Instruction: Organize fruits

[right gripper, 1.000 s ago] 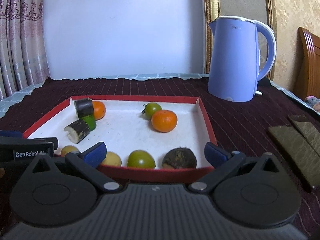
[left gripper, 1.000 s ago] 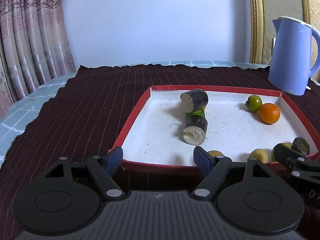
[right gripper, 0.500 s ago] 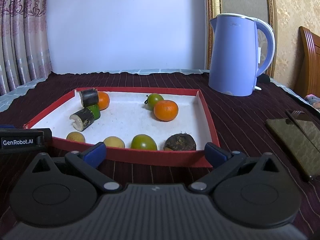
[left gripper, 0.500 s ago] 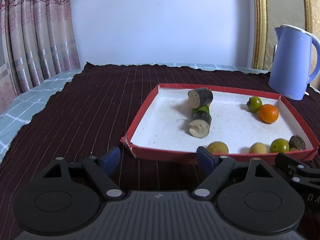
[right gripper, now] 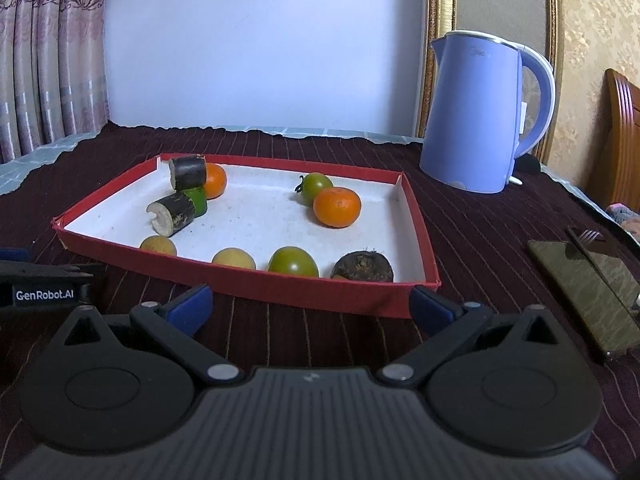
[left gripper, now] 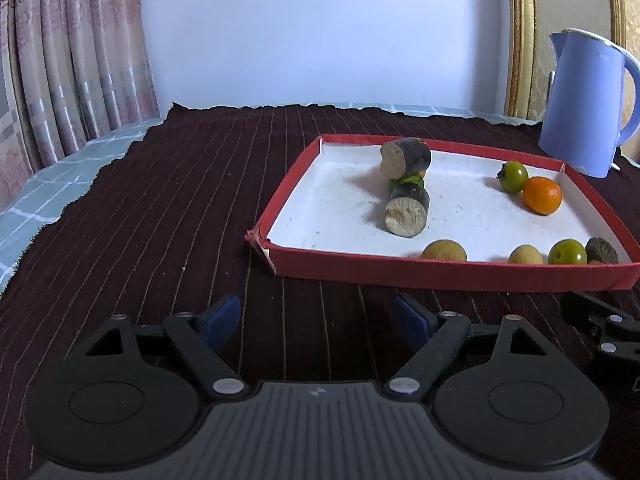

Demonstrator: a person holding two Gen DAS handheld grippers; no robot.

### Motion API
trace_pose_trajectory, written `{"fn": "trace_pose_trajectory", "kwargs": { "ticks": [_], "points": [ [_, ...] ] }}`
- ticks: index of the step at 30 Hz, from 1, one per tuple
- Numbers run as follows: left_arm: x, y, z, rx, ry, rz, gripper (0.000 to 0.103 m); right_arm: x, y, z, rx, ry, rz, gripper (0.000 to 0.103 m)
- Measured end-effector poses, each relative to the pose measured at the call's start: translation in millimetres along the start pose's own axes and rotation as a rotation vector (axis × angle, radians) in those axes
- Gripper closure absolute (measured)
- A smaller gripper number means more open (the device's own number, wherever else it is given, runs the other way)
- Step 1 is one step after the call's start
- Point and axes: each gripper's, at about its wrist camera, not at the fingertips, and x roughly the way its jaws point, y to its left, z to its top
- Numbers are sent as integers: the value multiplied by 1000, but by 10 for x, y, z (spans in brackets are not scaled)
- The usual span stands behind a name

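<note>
Both grippers sit short of the red-rimmed tray (right gripper: 224,268), low over the dark striped cloth (left gripper: 168,208) that covers the surface. Left gripper (left gripper: 320,318): blue pads spread wide, nothing between them, only cloth beneath; it is aimed at the tray's near-left corner. Right gripper (right gripper: 308,306): pads likewise spread, empty, centred on the tray's near wall. In the right wrist view the body of the left gripper shows at the left edge, beside the tray. All fruit lies inside the tray on its white floor. Far-left group: two dark sugarcane pieces, the far one (right gripper: 187,171) resting against a mandarin (right gripper: 214,180), the near one (right gripper: 172,214) lying with its cut end toward the cameras, a green fruit (right gripper: 199,201) wedged between them. Middle right: a green tomato (right gripper: 316,187) touching a second mandarin (right gripper: 337,207). Along the near wall, left to right: two small yellow-brown fruits (right gripper: 158,245) and (right gripper: 233,258), a larger green fruit (right gripper: 293,262), and a dark brown rough bulb (right gripper: 362,266), each apart from its neighbours. A lilac-blue electric kettle (right gripper: 474,116) stands upright on the cloth beyond the tray's far-right corner. At right, a dark flat rectangular object (right gripper: 588,284) lies on the cloth with a fork (right gripper: 586,246) resting across it.
</note>
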Motion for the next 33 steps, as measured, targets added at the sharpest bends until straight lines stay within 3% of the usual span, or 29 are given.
{"fn": "trace_pose_trajectory", "kwargs": {
  "ticks": [9,14,17,19,21,33],
  "points": [
    [-26,-25,-31,19,-17,4,16,21,14,-38,-10,49,14,0],
    [-36,-72,-43,51,-28,20,15,96,79,-64,-56,113,0,0],
    [-43,-86,-55,59,-30,17,15,151,66,-71,-47,161,40,0],
    [-46,-91,-60,63,-32,16,14,160,38,-71,-29,169,48,0],
    [-32,-85,-60,59,-24,6,4,179,40,-72,-31,173,53,0],
    [23,-80,-73,53,8,15,4,201,30,-86,-20,165,70,0]
  ]
}}
